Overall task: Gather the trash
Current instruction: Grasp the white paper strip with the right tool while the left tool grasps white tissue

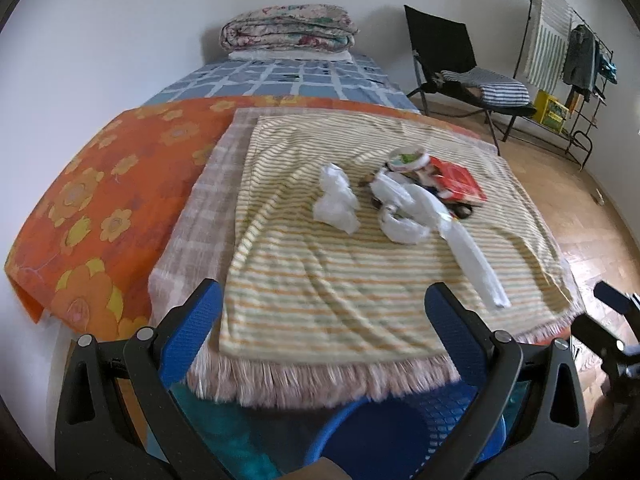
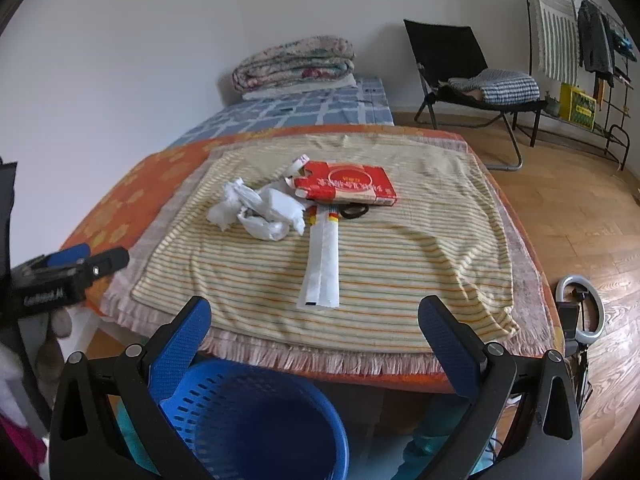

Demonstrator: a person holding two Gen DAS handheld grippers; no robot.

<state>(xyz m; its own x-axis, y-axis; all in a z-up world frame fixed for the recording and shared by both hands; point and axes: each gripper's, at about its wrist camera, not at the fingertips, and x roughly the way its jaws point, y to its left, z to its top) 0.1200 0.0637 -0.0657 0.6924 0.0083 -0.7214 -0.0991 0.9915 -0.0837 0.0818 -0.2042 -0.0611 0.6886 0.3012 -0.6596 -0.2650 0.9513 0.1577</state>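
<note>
A pile of trash lies on the striped towel (image 2: 400,248): crumpled white tissue (image 1: 335,199) (image 2: 225,205), a white plastic bag (image 1: 400,208) (image 2: 272,210), a long white wrapper (image 1: 476,258) (image 2: 322,268), a red carton (image 1: 460,180) (image 2: 346,186) and a round lid (image 1: 408,159). A blue perforated bin (image 2: 256,420) (image 1: 400,436) stands on the floor below the near edge. My left gripper (image 1: 320,312) is open and empty above the towel's near edge. My right gripper (image 2: 316,320) is open and empty above the bin and towel edge.
The towel lies on a fringed cloth over an orange flowered sheet (image 1: 100,208). A folded quilt (image 1: 290,28) sits at the bed's far end. A black folding chair (image 2: 460,76), a clothes rack (image 2: 576,40) and a ring light (image 2: 580,308) stand on the wooden floor at right.
</note>
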